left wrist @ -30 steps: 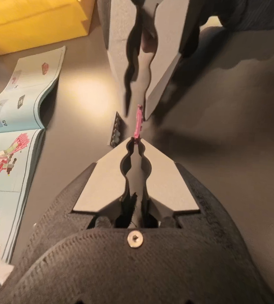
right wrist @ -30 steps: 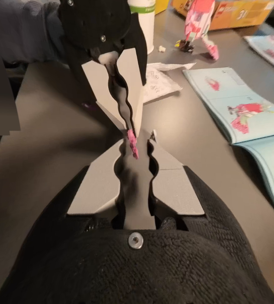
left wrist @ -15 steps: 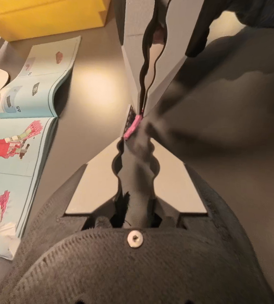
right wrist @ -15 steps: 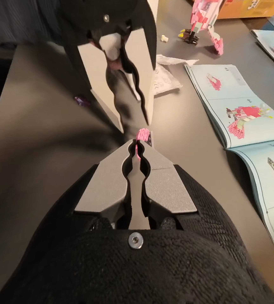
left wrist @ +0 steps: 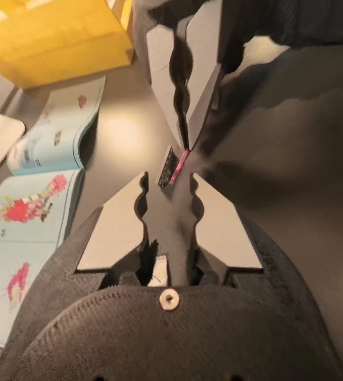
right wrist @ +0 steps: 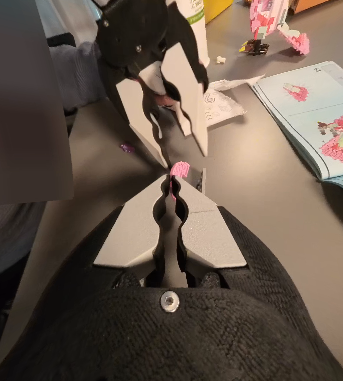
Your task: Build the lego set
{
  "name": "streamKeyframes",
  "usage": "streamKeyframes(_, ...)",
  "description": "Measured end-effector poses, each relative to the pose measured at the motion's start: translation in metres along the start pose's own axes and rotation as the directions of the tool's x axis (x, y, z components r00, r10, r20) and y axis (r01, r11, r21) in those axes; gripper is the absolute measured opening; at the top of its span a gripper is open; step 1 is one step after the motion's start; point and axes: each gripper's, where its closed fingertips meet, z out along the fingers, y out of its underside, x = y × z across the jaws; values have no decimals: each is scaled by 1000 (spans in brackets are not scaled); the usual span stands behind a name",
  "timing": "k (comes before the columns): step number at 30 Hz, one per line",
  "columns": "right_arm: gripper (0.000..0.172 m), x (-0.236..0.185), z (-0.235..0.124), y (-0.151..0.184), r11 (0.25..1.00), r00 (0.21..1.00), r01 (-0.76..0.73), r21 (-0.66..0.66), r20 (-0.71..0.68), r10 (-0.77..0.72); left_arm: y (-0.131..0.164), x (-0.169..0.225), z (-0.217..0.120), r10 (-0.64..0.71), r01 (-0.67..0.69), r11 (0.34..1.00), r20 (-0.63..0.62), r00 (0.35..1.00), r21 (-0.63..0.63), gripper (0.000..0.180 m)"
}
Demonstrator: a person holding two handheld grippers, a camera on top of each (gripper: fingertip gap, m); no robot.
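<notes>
Brick (right wrist: 179, 169): small, flat, pink, bumpy, standing on edge.
Right gripper (right wrist: 170, 179): pinches brick at 12 o'clock.
Left gripper (left wrist: 168, 176): fingers wide apart, holding nothing.

on my left wrist feed the yellow box (left wrist: 49, 39) is smeared and cut by the top edge. beside it, the open booklet (left wrist: 32, 195) runs off the left edge, its drawings blurred. the dark studded plate (left wrist: 167, 167), well below the box, stands half behind the pink plate (left wrist: 180, 167).
</notes>
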Motion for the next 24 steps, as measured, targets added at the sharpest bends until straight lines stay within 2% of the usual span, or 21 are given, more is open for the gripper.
streamKeyframes(3,0,1,-3,-6,1000,999,-21,24,25,20,-11,-1,-3,71,-71,997,6,997,35,20)
streamKeyframes(7,0,3,-5,-13,998,999,-36,46,39,34,-11,-1,-1,72,-71,997,-36,997,17,6)
streamKeyframes(11,1,-2,-6,-10,999,999,-11,47,37,9,-9,12,-2,18,-17,1000,-127,992,12,4)
streamKeyframes(14,2,-3,-11,-9,994,999,28,102,-20,-26,-11,16,-3,-13,18,999,-130,991,36,4)
streamKeyframes(17,11,6,-17,-6,991,994,9,133,-106,5,-9,10,-5,-27,32,999,-100,995,44,4)
streamKeyframes(20,17,9,-12,-8,989,985,92,114,-157,-74,-9,7,-8,-56,62,997,-115,992,46,4)
streamKeyframes(24,17,2,-1,-9,980,972,182,81,-166,-167,-6,6,-9,-51,55,998,-109,993,32,4)
